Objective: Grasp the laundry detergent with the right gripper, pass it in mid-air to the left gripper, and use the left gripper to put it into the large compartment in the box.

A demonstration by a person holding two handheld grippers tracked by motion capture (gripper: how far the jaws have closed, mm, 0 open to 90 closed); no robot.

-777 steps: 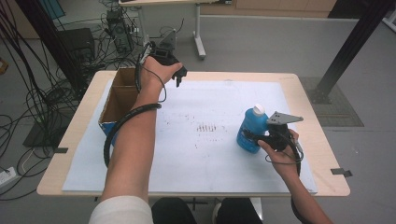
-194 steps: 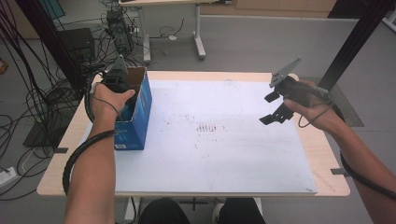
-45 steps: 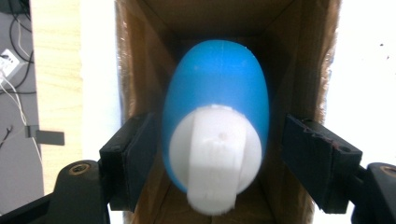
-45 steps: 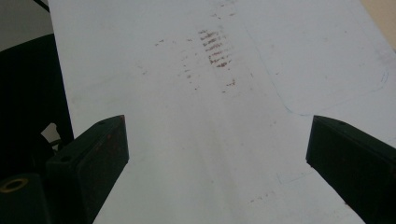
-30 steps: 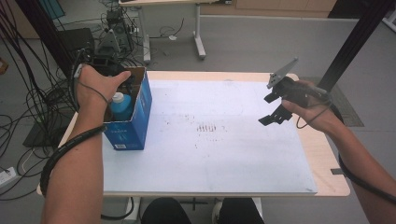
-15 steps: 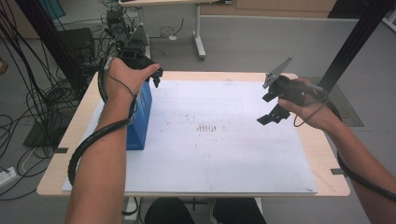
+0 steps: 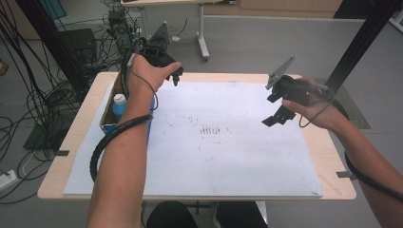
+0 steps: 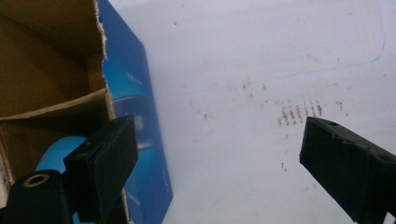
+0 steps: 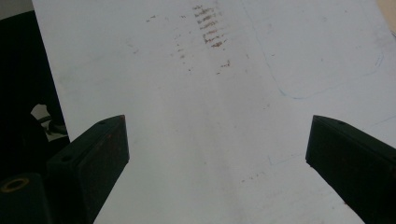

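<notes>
A blue bottle with a white cap (image 7: 119, 101) stands inside an open blue cardboard box (image 7: 107, 118) at the table's left side. In the left gripper view the bottle (image 8: 56, 151) shows low at the left, inside the box (image 8: 135, 107). My left gripper (image 7: 176, 77) hovers to the right of the box near the far edge. Its jaws have just been opening and stand open (image 8: 224, 172) with nothing between them. My right gripper (image 7: 272, 110) hangs open over the right part of the white sheet (image 7: 237, 152), its jaws wide apart (image 9: 217, 158) over bare paper.
Small red marks (image 7: 211, 130) dot the middle of the sheet, and a faint blue outline (image 9: 327, 70) is drawn on it. Cables (image 7: 43, 99) pile on the floor to the left. A black post (image 7: 356, 47) rises beyond the right edge.
My left gripper has come away from the bottle in the box and moved right toward the far edge, empty. The bottle stays in the box. The right gripper has barely moved.
</notes>
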